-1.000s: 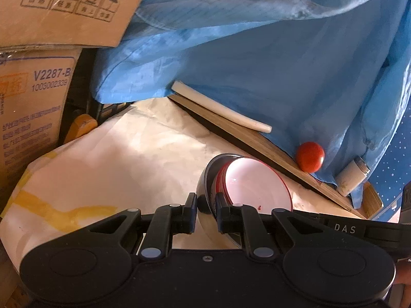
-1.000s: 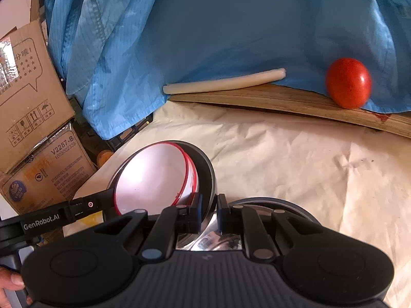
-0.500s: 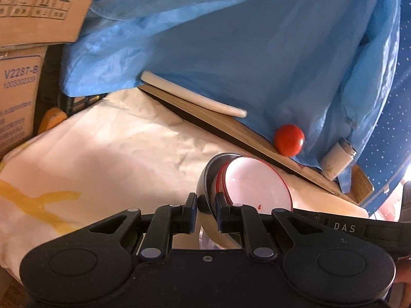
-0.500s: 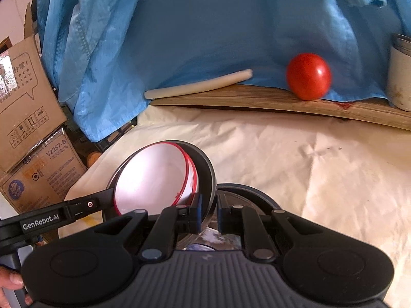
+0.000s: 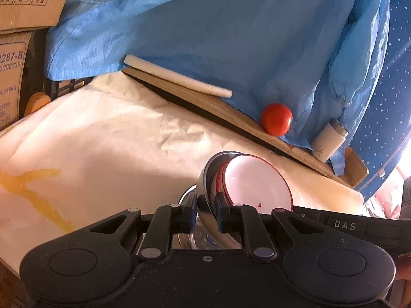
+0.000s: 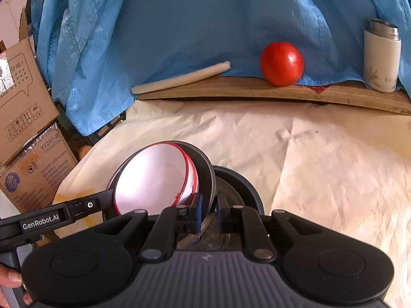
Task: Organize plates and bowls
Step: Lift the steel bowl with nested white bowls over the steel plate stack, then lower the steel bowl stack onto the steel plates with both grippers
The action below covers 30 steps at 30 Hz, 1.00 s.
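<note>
Both grippers hold one stack of nested bowls, tilted on edge: a steel bowl (image 5: 205,179) with a red-rimmed white bowl (image 5: 257,182) inside it. My left gripper (image 5: 206,214) is shut on the steel bowl's rim. My right gripper (image 6: 209,213) is shut on the rim of the same steel bowl (image 6: 206,172), with the white bowl (image 6: 154,182) facing left. A dark round bowl or plate (image 6: 244,187) lies just beneath the stack, mostly hidden.
Cream paper (image 6: 321,166) covers the table. A wooden board (image 6: 257,89) at the back carries a white stick (image 6: 179,78), a red tomato (image 6: 281,63) and a white tumbler (image 6: 381,59). Blue cloth (image 6: 205,20) hangs behind. Cardboard boxes (image 6: 23,107) stand at the left.
Both grippers have carried the nested bowls to the right along the table and stay shut on the rim. The dark dish below shows more, and the tumbler has come into the right wrist view.
</note>
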Each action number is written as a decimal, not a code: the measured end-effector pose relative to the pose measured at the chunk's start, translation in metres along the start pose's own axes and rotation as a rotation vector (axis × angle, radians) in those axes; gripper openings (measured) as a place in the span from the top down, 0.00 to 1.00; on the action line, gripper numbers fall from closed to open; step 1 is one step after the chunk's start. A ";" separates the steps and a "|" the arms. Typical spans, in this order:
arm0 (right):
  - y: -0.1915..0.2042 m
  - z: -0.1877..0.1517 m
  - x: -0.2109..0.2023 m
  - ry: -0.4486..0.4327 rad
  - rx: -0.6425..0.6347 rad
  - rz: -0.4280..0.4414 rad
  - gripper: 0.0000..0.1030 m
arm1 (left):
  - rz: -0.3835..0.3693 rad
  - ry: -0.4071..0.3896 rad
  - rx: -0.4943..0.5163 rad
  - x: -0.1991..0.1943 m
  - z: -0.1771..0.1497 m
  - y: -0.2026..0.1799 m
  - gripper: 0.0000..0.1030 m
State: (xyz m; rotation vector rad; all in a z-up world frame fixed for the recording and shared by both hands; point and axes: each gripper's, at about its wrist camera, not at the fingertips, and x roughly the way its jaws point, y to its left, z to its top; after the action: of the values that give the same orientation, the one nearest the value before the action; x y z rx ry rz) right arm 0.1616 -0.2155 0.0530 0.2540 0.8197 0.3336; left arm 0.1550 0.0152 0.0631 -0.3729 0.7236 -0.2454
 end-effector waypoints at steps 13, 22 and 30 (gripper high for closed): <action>-0.001 -0.012 -0.001 0.014 -0.001 0.010 0.87 | 0.015 0.023 0.011 -0.005 -0.009 0.001 0.87; 0.001 -0.017 -0.001 0.020 -0.002 0.009 0.87 | 0.019 0.033 0.007 -0.004 -0.012 0.001 0.87; 0.001 -0.015 0.003 0.032 -0.005 0.005 0.87 | 0.021 0.046 0.005 -0.001 -0.012 0.002 0.87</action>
State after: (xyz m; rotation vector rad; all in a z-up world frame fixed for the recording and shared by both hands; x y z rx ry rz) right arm 0.1519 -0.2124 0.0419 0.2463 0.8496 0.3451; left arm 0.1462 0.0148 0.0547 -0.3557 0.7721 -0.2370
